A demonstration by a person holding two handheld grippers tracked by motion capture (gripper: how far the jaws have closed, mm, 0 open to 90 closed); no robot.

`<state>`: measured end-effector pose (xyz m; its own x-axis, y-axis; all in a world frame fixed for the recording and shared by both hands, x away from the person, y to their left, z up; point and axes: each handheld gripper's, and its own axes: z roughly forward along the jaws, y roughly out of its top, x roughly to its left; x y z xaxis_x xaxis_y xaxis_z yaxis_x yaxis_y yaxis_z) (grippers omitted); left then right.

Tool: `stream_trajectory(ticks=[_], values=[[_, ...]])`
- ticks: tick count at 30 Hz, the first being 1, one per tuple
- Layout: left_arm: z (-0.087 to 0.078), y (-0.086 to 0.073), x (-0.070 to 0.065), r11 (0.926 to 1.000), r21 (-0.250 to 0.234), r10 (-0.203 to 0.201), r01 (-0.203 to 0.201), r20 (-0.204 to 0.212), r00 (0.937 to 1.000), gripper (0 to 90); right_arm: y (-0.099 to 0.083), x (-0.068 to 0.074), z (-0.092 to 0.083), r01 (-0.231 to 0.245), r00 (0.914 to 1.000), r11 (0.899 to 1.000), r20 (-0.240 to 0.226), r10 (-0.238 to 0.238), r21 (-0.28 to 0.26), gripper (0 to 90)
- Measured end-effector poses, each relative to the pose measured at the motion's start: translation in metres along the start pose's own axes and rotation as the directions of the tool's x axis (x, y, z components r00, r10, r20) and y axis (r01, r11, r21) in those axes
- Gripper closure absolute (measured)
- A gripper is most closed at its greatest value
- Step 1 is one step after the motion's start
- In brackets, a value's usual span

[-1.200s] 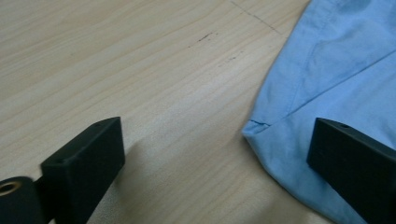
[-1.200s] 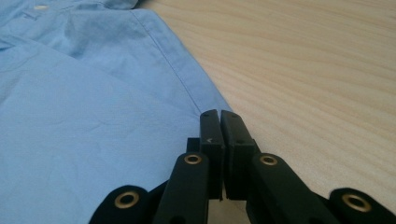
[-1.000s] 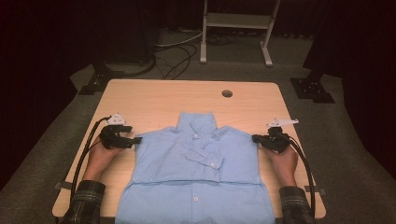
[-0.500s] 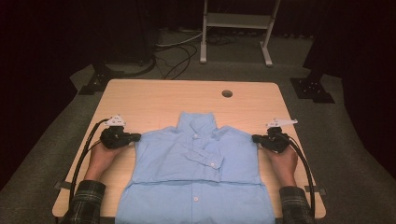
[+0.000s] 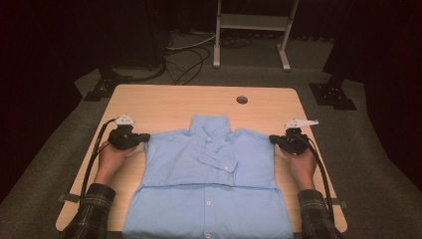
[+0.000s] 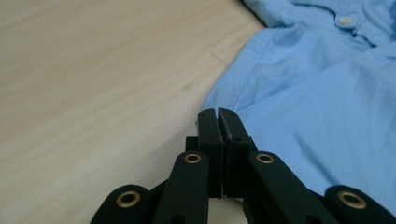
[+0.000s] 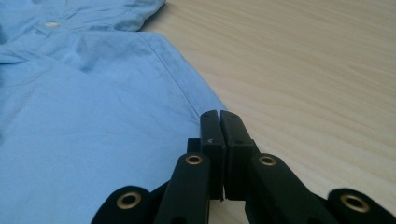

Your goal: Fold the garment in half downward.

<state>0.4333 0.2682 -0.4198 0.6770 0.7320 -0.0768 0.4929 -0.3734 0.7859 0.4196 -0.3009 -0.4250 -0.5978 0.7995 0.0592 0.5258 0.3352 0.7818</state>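
Blue shirt (image 5: pixel 209 174) between both grippers, left gripper (image 6: pixel 218 122) and right gripper (image 7: pixel 219 122) closed, seemingly pinching its edges.

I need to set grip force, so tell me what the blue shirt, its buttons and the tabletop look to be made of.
Blue shirt: thin woven cloth, probably cotton or a blend, matte, with soft creases and stitched seams. Buttons: small, pale, slightly glossy, likely plastic. Tabletop: light wood or wood-look laminate, smooth, with a fine straight grain pattern; the pictures leave open which.
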Motion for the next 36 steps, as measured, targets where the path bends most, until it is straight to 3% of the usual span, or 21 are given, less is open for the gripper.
stream_trajectory(ticks=[1, 4, 6, 11, 15, 17, 19, 20, 22, 27, 31, 36], values=[[0.000, 0.004, 0.001, 1.0000, -0.006, -0.001, 0.001, -0.006, 1.0000, 88.9, 0.003, -0.003, 0.002, -0.015, 0.9998, 1.000, -0.012, 0.015, 0.020, 89.3], [0.000, 0.013, 0.005, 0.9997, -0.023, 0.006, -0.007, -0.037, 0.9993, 88.8, 0.012, -0.008, 0.005, -0.014, 0.9999, 1.000, -0.010, 0.014, 0.007, 89.3], [-0.001, 0.016, 0.007, 0.9989, -0.048, 0.002, -0.004, -0.060, 0.9982, 88.9, 0.018, -0.010, 0.005, -0.022, 0.9997, 0.999, -0.013, 0.021, -0.029, 89.3], [0.002, 0.024, 0.016, 0.9978, -0.067, -0.007, 0.002, -0.084, 0.9964, 88.9, 0.036, -0.017, 0.012, -0.039, 0.9991, 0.999, -0.020, 0.038, -0.029, 89.3], [0.006, 0.035, 0.024, 0.9978, -0.064, -0.021, 0.015, -0.091, 0.9957, 88.9, 0.046, -0.023, 0.019, -0.050, 0.9987, 0.998, -0.007, 0.049, -0.042, 89.3], [0.010, 0.040, 0.027, 0.9979, -0.062, -0.026, 0.020, -0.099, 0.9948, 88.9, 0.050, -0.029, 0.023, -0.076, 0.9970, 0.997, -0.012, 0.076, -0.017, 89.3], [0.014, 0.043, 0.030, 0.9966, -0.079, -0.029, 0.020, -0.113, 0.9932, 88.9, 0.051, -0.032, 0.026, -0.084, 0.9965, 0.996, -0.003, 0.084, -0.043, 89.4], [0.018, 0.044, 0.032, 0.9975, -0.065, -0.034, 0.027, -0.117, 0.9925, 88.9, 0.052, -0.034, 0.028, -0.097, 0.9953, 0.994, -0.006, 0.097, -0.049, 89.4], [0.023, 0.047, 0.035, 0.9981, -0.059, -0.029, 0.021, -0.129, 0.9913, 89.0, 0.056, -0.038, 0.032, -0.112, 0.9937, 0.993, -0.009, 0.112, -0.025, 89.4], [0.032, 0.056, 0.041, 0.9979, -0.062, -0.032, 0.022, -0.152, 0.9879, 89.0, 0.067, -0.044, 0.037, -0.125, 0.9922, 0.992, -0.004, 0.125, -0.029, 89.4], [0.030, 0.060, 0.041, 0.9953, -0.094, -0.035, 0.020, -0.157, 0.9870, 89.1, 0.072, -0.049, 0.037, -0.147, 0.9892, 0.988, -0.010, 0.146, -0.044, 89.4], [0.013, 0.066, 0.041, 0.9870, -0.159, -0.043, 0.019, -0.148, 0.9881, 89.2, 0.083, -0.046, 0.026, -0.125, 0.9922, 0.989, -0.006, 0.125, -0.079, 89.4]])
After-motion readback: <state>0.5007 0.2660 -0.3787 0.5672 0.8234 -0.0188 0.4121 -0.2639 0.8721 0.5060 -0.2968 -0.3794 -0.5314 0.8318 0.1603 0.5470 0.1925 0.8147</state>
